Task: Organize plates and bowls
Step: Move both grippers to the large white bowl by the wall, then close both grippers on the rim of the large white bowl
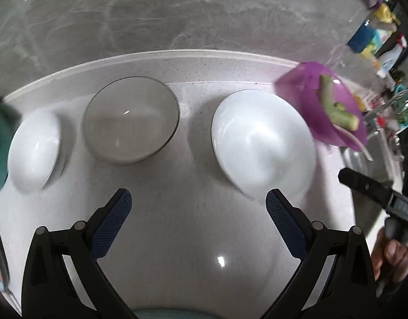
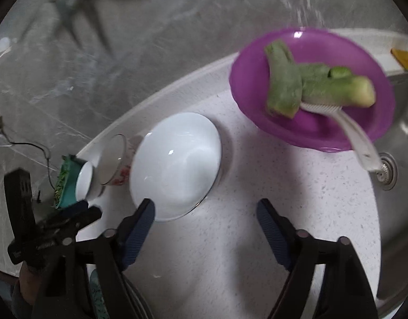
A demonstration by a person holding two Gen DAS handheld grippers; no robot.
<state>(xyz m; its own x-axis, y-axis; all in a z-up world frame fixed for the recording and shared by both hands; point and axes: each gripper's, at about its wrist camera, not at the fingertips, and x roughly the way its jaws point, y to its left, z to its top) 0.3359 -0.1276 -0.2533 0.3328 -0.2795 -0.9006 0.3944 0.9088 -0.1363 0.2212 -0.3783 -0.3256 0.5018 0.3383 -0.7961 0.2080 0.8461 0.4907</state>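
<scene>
Along the back of the white counter [image 1: 198,239] stand a small white bowl [image 1: 34,146], a clear glass bowl [image 1: 132,119] and a large white bowl [image 1: 262,138]. To their right is a purple bowl [image 1: 310,93] holding green vegetable pieces [image 1: 336,109]. My left gripper [image 1: 198,207] hangs open and empty above the counter, in front of the glass and large white bowls. My right gripper [image 2: 205,212] is open and empty too, with its left finger just before the large white bowl [image 2: 174,164]. The purple bowl [image 2: 323,45] lies beyond it to the right.
A teal bowl [image 2: 68,183] sits at the left end of the row. A white brush [image 2: 358,138] sticks out of the purple bowl toward the steel sink [image 2: 400,212]. Bottles and clutter [image 1: 376,34] line the far right. A teal-patterned dish rim [image 2: 97,292] shows under my right gripper.
</scene>
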